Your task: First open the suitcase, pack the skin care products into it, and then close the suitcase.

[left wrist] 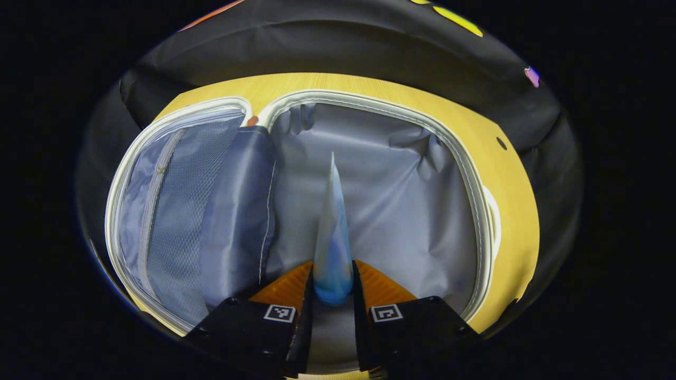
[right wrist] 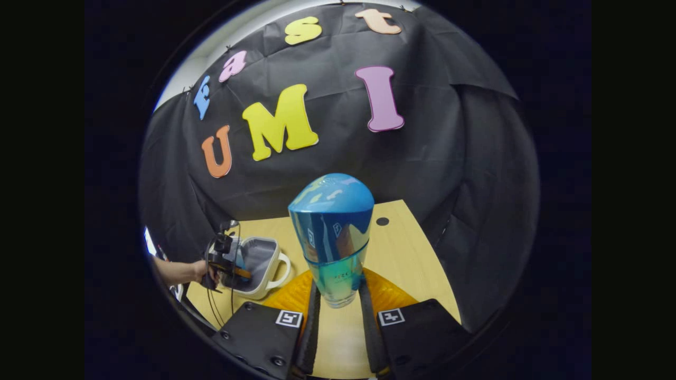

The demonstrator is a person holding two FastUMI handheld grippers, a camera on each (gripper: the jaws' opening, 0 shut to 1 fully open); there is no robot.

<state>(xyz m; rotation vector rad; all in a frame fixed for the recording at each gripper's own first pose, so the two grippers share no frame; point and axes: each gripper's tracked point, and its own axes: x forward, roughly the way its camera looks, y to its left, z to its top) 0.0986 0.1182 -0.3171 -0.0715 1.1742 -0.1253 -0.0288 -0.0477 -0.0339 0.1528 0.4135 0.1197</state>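
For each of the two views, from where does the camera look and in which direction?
Left gripper view: rides on the left gripper, looking down into the open white-rimmed suitcase with grey lining; its fingers clamp a blue squeeze tube.
Right gripper view: rides on the right gripper, facing across the yellow wooden table to the black cloth wall; its fingers grip a blue glossy bottle; a person's hand shows.
Shared: suitcase, table, left gripper.

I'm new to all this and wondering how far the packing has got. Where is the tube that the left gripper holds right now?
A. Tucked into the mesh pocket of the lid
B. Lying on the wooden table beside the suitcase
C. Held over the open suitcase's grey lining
C: in the left gripper view the left gripper pinches the tube above the grey lining of the open suitcase.
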